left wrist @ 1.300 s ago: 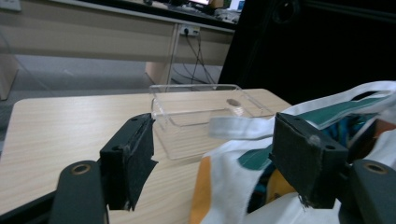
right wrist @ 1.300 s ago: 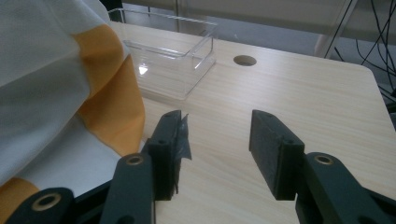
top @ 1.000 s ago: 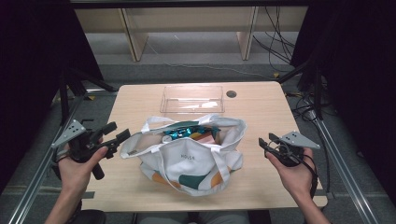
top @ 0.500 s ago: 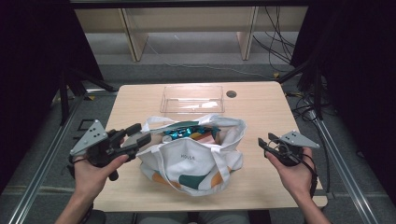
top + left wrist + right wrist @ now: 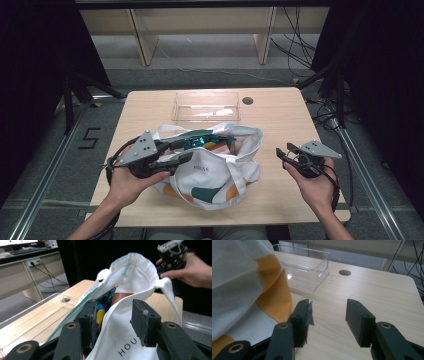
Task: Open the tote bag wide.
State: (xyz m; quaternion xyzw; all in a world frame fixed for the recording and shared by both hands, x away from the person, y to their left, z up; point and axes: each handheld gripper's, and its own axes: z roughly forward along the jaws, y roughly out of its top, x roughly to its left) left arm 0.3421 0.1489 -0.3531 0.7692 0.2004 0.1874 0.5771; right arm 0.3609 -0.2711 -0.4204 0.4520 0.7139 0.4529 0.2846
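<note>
A white tote bag (image 5: 215, 167) with teal and orange patches lies open-mouthed in the middle of the wooden table (image 5: 280, 115). Colourful things (image 5: 106, 298) show inside it. My left gripper (image 5: 186, 150) reaches into the bag's mouth from the left. Its jaws have just been closing and straddle the bag's near wall (image 5: 140, 272), one jaw inside and one outside, with a gap left around the cloth. My right gripper (image 5: 281, 156) hovers over bare table to the right of the bag, open, nothing between its jaws (image 5: 328, 317).
A clear plastic box (image 5: 206, 106) stands behind the bag near the table's far edge. A round cable hole (image 5: 247, 100) sits to its right. Dark floor, rails and cables surround the table.
My left gripper has moved right from the table's left edge to the bag's mouth, and its jaws have narrowed around the bag's rim. The right gripper has stayed put.
</note>
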